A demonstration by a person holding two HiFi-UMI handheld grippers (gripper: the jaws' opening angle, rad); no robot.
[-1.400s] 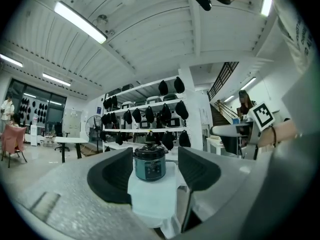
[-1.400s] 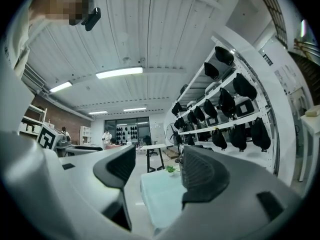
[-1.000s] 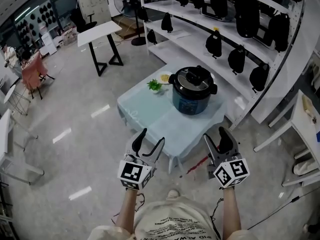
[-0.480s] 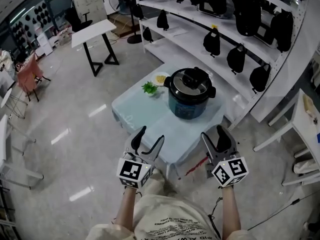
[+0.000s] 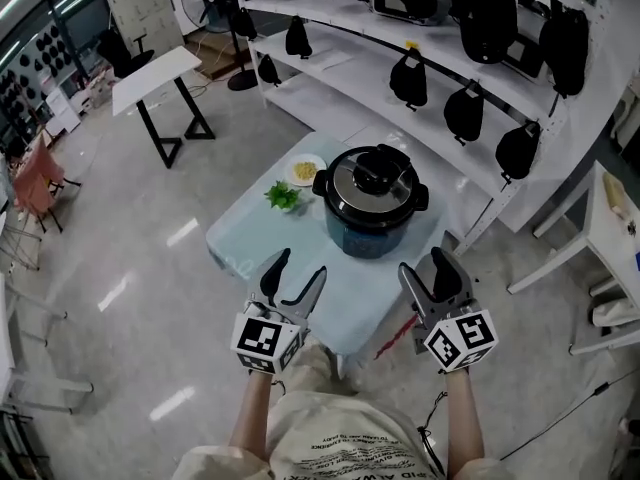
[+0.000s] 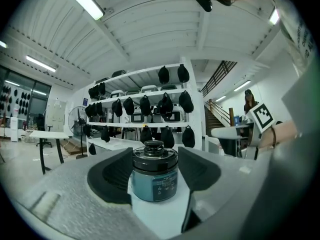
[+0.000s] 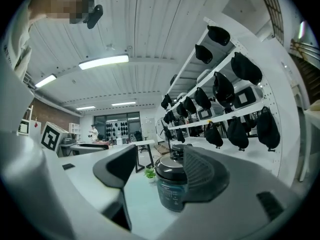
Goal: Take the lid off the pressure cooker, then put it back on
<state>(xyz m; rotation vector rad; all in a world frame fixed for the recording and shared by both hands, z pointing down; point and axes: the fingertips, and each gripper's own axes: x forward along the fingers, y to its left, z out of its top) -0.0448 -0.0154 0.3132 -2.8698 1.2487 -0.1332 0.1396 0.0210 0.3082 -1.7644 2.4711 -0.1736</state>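
Note:
A teal pressure cooker (image 5: 370, 214) with its black and steel lid (image 5: 371, 180) on stands on a small pale blue table (image 5: 260, 238). In the left gripper view the cooker (image 6: 154, 179) shows between the jaws, well ahead of them. My left gripper (image 5: 293, 273) is open and empty over the table's near edge. My right gripper (image 5: 432, 274) is open and empty at the table's near right corner. In the right gripper view the cooker (image 7: 170, 189) sits ahead, partly behind the right jaw. Both grippers are short of the cooker, touching nothing.
A small green plant (image 5: 282, 196) and a white dish (image 5: 304, 170) sit on the table left of the cooker. White shelves (image 5: 440, 78) with several black appliances stand behind. A white desk (image 5: 155, 68) stands at far left. Another white table (image 5: 610, 238) is at the right.
Both grippers and the head have moved toward the table. The cooker now looks nearer and larger, and the grippers reach over the table's near edge. Jaws stay open.

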